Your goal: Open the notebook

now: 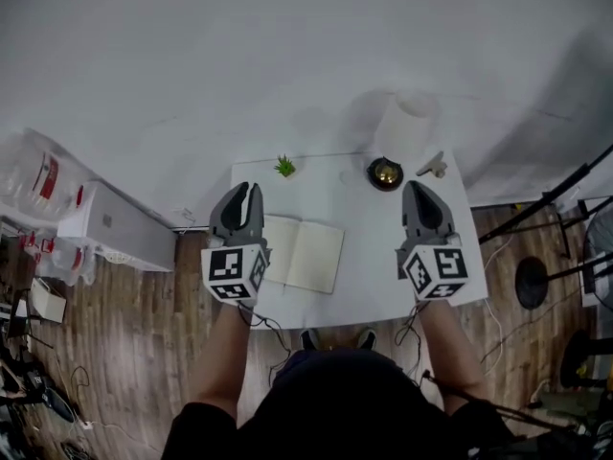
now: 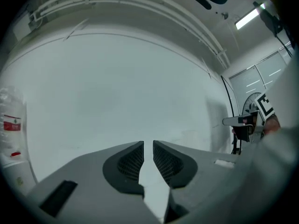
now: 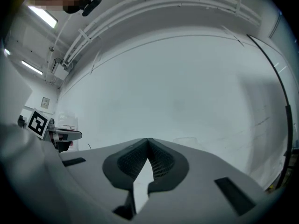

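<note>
Left gripper (image 1: 244,192) is held level, its jaws a narrow slit apart with nothing between them. The notebook (image 1: 306,254) lies open just to its right, its spine running away from the person at a slight lean and its pages spread flat toward the right gripper (image 1: 421,190), whose jaws are pressed together, empty. Past both grippers' tips, a small green plant (image 1: 284,167) and a bell (image 1: 385,172) stand on the white table (image 1: 374,295).

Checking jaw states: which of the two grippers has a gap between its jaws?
The left gripper: its jaws stand slightly apart, with nothing between them. The right gripper has its tips touching, shut on nothing.
</note>
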### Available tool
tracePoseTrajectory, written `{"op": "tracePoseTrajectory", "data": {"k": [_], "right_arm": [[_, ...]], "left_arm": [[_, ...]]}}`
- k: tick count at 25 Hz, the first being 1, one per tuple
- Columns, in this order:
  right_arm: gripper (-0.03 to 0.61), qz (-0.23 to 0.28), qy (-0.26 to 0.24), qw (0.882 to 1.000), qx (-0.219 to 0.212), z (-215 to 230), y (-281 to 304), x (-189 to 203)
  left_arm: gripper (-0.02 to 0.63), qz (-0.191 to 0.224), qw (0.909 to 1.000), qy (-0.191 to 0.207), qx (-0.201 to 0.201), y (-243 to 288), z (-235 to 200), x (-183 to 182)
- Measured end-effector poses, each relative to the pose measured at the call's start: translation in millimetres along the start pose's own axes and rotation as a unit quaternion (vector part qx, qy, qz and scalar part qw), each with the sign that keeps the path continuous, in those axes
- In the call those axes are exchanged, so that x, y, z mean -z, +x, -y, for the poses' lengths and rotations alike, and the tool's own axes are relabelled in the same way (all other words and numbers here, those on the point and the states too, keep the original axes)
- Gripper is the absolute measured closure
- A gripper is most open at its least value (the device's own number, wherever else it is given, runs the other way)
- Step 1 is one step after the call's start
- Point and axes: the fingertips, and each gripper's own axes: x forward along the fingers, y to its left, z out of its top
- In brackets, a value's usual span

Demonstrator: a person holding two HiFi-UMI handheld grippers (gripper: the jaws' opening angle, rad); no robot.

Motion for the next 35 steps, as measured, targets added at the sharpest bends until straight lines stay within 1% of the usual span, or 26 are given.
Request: {"op": "tracePoseTrajectory", "data": {"k": [3, 6, 9, 12, 20, 28, 35], "right_arm": [[0.574, 0.026, -0.009, 1.0, -0.008, 2, -1, -22], [0.574, 0.046, -0.029, 0.998, -0.017, 3, -3, -39], [0.574, 0.053, -0.042, 0.998, -0.017, 7, -9, -46], [0.574, 0.056, -0.042, 0.997, -0.017, 13, -11, -51], [0.574, 0.051, -0.038, 0.998, -0.021, 22, -11, -46], [0.574, 0.042, -0.042, 0.998, -0.026, 22, -8, -41], [0.574, 0.039, -0.044, 0.998, -0.023, 22, -7, -39]], "left_arm": [[0.559, 0.019, 0.9998, -0.001, 0.0, 3, 17, -23], [0.566, 0.033, 0.9995, 0.003, -0.002, 8, 30, -37], [0.571, 0.037, 0.9993, -0.002, 0.002, 8, 44, -44], [0.574, 0.042, 0.9991, -0.006, 0.004, 11, 54, -50], [0.578, 0.036, 0.9993, -0.01, 0.006, 17, 67, -41], [0.583, 0.03, 0.9994, -0.017, 0.003, 18, 66, -38], [0.584, 0.02, 0.9995, -0.022, 0.002, 19, 63, -31]]}}
